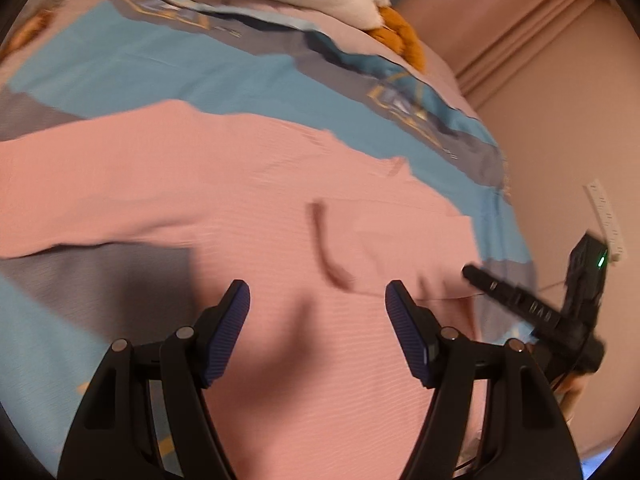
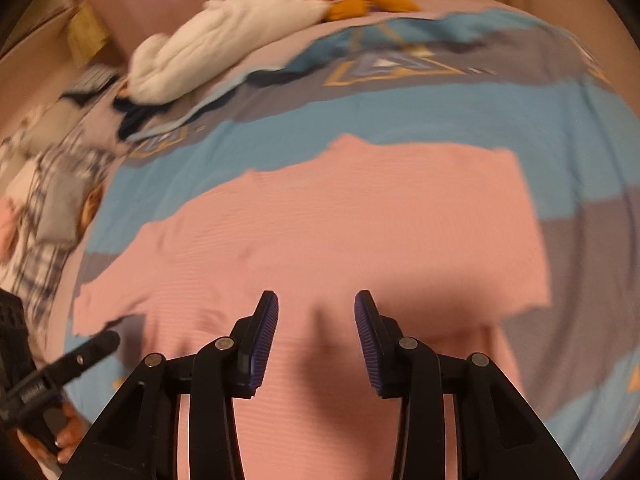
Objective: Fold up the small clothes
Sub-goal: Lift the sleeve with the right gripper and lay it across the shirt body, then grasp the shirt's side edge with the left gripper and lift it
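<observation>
My left hand-held gripper (image 1: pixel 318 296) hangs wide open over the pink top (image 1: pixel 224 184), gripping nothing. My right hand-held gripper (image 2: pixel 316 304) is partly open above the same top, nothing between its pads. The top lies flat on the bed (image 2: pixel 440 116), nearer me than the white plush toy (image 2: pixel 224 40).

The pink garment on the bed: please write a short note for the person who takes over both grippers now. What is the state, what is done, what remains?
Left gripper: open, nothing between the pads, above the pink garment.
Right gripper: open, nothing between the pads, also above the garment.
The garment lies spread, mostly flat, on the blue and grey bed cover; one sleeve reaches to one side. A white plush toy lies at the far edge, clear of the garment.
Done: garment laid out; whether a first fold is made, I cannot tell through the blur.
Left: fold the sleeves in, then the body.
</observation>
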